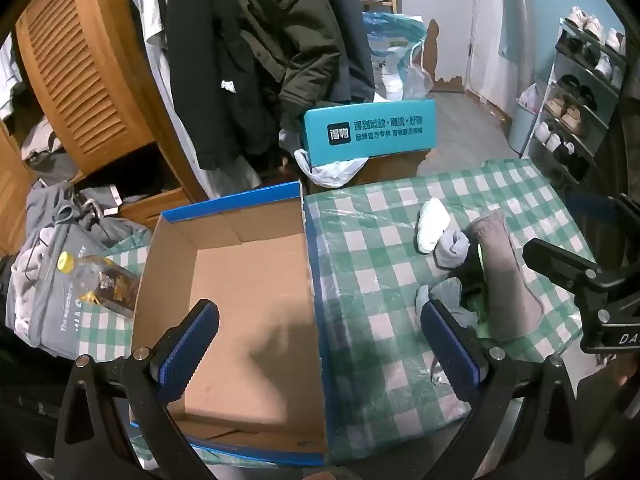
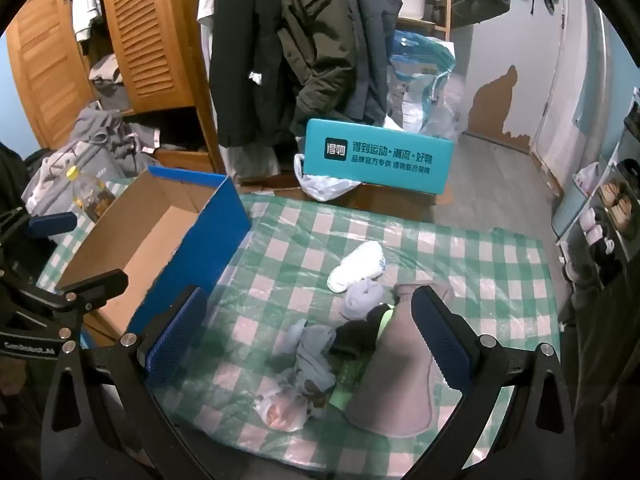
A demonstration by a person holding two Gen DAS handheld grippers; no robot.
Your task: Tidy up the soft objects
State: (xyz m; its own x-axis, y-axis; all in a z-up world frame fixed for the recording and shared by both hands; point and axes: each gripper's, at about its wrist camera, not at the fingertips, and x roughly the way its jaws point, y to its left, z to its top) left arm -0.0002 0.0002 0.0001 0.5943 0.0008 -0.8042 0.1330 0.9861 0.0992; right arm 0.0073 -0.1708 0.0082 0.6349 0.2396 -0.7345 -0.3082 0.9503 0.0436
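Note:
An empty blue cardboard box (image 1: pixel 248 280) stands open on the green checked tablecloth (image 1: pixel 372 248); it also shows in the right wrist view (image 2: pixel 160 232). A pile of soft things lies to its right: a white sock (image 2: pixel 356 266), a rolled grey sock (image 2: pixel 360 298), a black item (image 2: pixel 356 334), a light blue-grey cloth (image 2: pixel 314 354) and a brown-grey felt piece (image 2: pixel 396 368). My left gripper (image 1: pixel 320 344) is open over the box's right wall. My right gripper (image 2: pixel 312 336) is open above the pile, holding nothing.
A plastic bottle with a yellow cap (image 1: pixel 96 280) lies left of the box. A teal box (image 2: pixel 378 156) sits behind the table. Coats (image 2: pixel 288 48) hang at the back, a wooden wardrobe (image 2: pixel 140 32) at left, a shoe rack (image 1: pixel 576 92) at right.

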